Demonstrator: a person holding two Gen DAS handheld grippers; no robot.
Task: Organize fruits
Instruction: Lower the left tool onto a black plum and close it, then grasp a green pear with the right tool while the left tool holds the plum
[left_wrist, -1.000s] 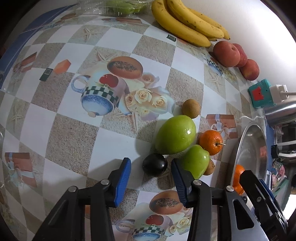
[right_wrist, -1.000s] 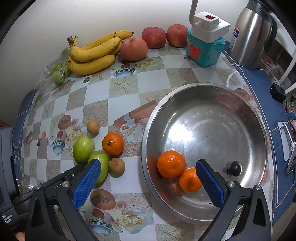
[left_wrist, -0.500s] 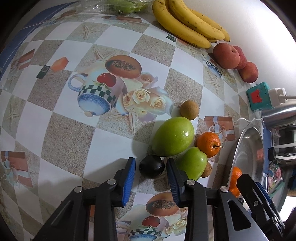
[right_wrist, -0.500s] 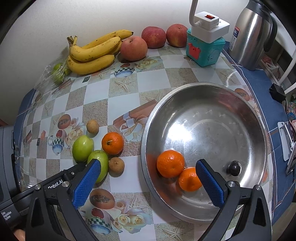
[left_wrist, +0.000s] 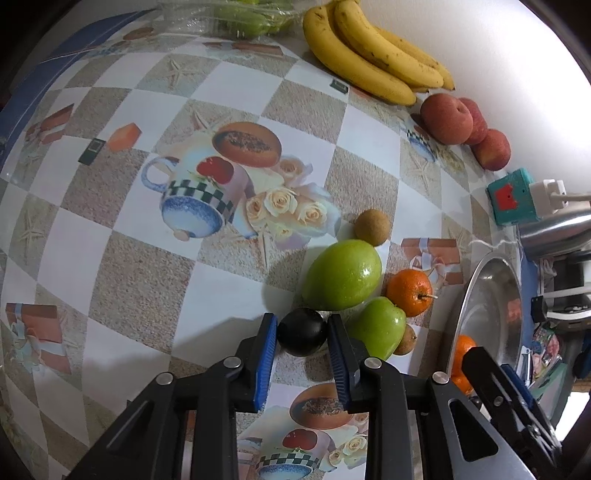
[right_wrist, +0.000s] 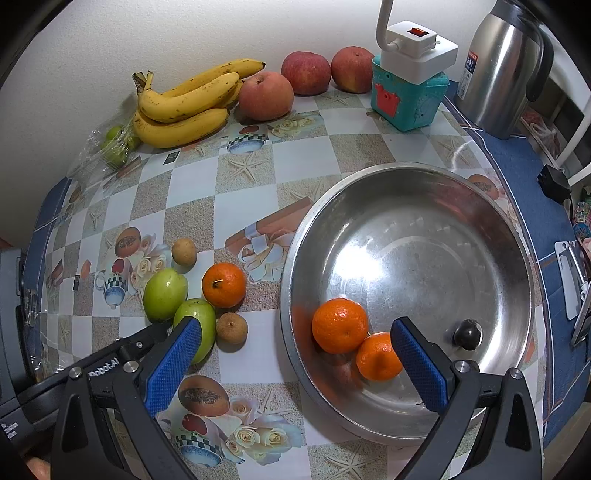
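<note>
While clamped on dark fruit (left_wrist: 302, 331) just left of bowl (right_wrist: 291, 280), left gripper (left_wrist: 302, 334) grips only at pad tips: could squirt out on lift, being round and smooth. Green fruits (left_wrist: 343, 275) touching it on bowl side, orange (left_wrist: 409, 291) next over: may roll if nudged. Further right, right gripper (right_wrist: 295, 345) spread wide, empty, over bowl's near rim; could clip it.
</note>
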